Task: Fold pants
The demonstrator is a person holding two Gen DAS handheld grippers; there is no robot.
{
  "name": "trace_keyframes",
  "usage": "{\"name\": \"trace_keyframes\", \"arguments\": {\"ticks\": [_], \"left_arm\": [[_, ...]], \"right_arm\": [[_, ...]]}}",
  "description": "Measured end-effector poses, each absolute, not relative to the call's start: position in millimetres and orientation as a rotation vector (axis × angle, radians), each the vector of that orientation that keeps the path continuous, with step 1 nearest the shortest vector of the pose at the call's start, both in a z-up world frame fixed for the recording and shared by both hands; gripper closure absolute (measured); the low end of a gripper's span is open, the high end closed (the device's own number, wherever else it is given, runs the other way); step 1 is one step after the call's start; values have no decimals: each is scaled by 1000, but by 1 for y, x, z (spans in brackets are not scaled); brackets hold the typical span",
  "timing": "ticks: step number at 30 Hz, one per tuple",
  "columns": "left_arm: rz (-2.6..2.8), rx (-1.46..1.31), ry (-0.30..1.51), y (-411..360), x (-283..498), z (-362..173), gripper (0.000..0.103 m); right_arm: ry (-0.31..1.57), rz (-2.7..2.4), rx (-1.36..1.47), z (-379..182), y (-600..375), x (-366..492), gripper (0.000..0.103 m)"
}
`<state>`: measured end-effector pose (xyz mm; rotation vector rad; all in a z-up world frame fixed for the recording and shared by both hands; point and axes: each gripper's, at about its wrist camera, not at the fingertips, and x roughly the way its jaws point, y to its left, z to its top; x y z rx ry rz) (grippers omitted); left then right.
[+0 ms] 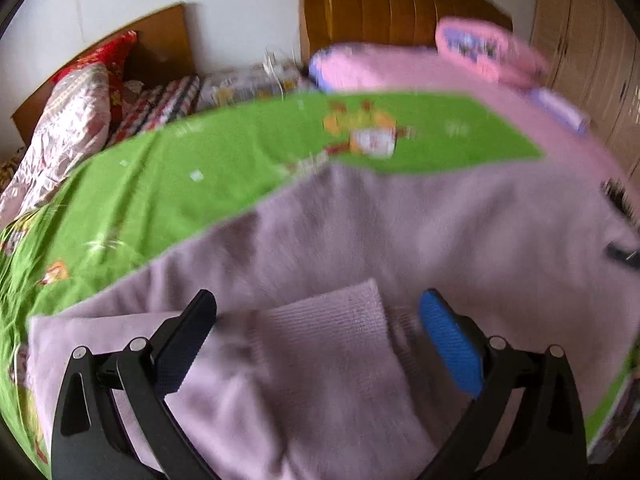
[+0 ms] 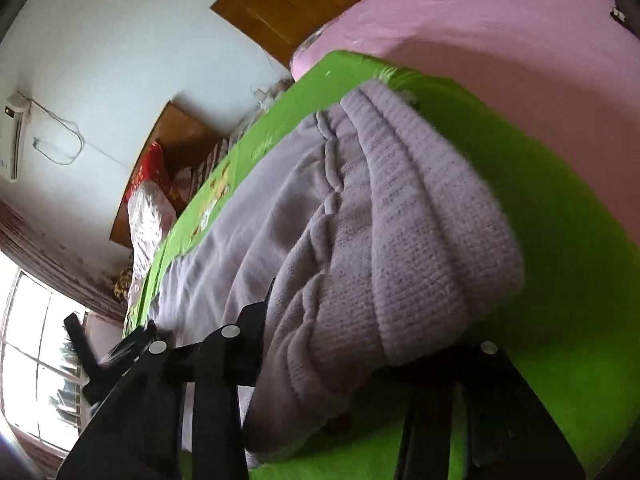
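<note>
Pants [image 1: 400,232] made of soft light-purple knit lie spread on the green sheet [image 1: 180,168], and this sheet is the landmark for everything else. Above the pants, the left gripper [image 1: 316,308] tips down toward the cloth with its two fingers wide apart, holding nothing. One finger has a dark pad [image 1: 188,344] and the other has a bright blue bumpy pad [image 1: 448,340]. Between them a folded ribbed end of the pants sits on top of the smoother fuzzy part. This view is blurry. The right gripper [image 2: 360,364] also points down, close to the sheet, at the thick ribbed waistband [image 2: 420,216] of the pants. Its black fingers sit on both sides of the bunched waistband, one against the left edge of the cloth and one tucked under the right edge. The jaws have come partway together around it, but I cannot tell if the pads are squeezing the cloth. The waistband looks puffy and rounded, with rows of little knit lines, and the fabric next to it is gathered in small wrinkles. The green sheet is smooth, with cartoon pictures printed on it. Past the far edge of the sheet lies a pink blanket [image 1: 400,68], and behind that stands a brown wooden headboard [image 1: 380,4].
</note>
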<state>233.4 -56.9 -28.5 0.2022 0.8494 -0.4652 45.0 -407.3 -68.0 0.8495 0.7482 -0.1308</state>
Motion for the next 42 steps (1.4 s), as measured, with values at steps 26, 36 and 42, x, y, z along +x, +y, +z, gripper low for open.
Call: {"name": "trace_keyframes", "arguments": {"ticks": [26,36,42], "left_arm": [[-258,-329,754,166,198,-2,2],[-304,-594,832,247,160,-26,2],[-650,-736,929,215,174,-29,2]], "right_arm": [[477,212,-7,94,-115,121,68],[587,329,-914,-63,85,115,70],[548,313,-805,-39,74,110,74]]}}
